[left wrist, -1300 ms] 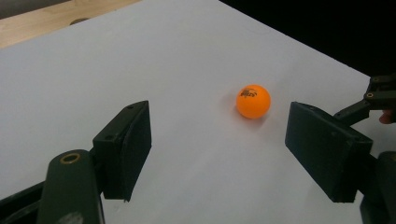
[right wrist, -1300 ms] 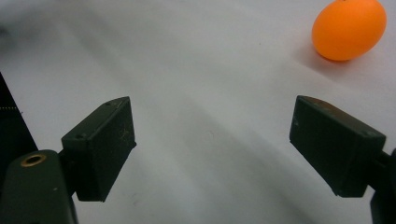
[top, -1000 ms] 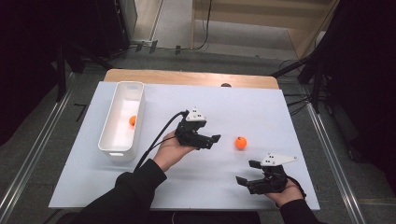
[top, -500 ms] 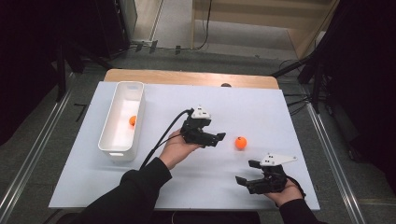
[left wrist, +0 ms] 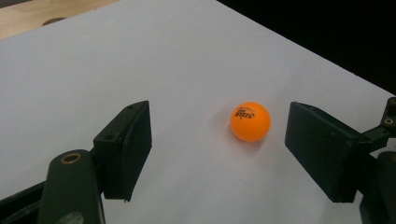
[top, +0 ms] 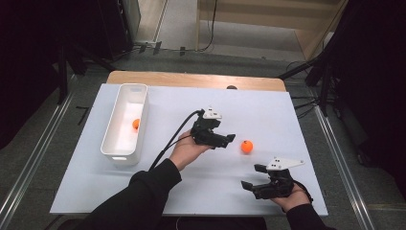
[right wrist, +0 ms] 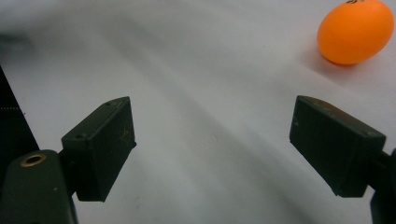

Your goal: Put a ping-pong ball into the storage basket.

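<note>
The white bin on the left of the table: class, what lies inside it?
Inside the white bin lies one orange ball on its floor near the right wall. The near wall hides a strip of the floor behind it.

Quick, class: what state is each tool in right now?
Left tool: open, empty, orange ball lying ahead between its jaws.
Right tool: open, empty.

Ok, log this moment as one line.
left gripper: open, nearing orange ball | right gripper: open, idle | white bin: one ball inside

orange ball (right wrist: 355, 30) cut by top edge
</note>
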Demonstrator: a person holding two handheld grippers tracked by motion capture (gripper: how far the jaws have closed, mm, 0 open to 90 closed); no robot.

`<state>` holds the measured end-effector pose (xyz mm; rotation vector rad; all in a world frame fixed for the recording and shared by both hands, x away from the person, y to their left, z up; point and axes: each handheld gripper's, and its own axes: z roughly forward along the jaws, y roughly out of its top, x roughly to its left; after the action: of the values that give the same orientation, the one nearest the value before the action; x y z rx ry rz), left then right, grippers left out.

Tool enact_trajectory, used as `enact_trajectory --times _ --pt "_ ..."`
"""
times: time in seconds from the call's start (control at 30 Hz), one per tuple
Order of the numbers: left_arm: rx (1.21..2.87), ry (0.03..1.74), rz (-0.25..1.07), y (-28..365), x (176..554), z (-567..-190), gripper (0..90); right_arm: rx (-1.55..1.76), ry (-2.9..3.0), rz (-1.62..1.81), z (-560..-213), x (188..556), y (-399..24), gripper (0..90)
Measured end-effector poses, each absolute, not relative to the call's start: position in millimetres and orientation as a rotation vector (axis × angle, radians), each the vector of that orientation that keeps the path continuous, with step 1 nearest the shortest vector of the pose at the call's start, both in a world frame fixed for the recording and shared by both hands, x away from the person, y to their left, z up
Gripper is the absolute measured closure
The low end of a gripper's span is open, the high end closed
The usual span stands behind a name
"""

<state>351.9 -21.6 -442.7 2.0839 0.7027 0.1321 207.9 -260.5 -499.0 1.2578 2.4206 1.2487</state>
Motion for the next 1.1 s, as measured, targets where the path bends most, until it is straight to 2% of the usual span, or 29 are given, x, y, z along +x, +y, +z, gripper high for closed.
enact_trajectory --times 1.1 --pt "2.083 0.75 0.153 -61.2 357.0 -451.2 23.0 1.254 2.424 1.259 -498.8 207.8 -260.7 12.7"
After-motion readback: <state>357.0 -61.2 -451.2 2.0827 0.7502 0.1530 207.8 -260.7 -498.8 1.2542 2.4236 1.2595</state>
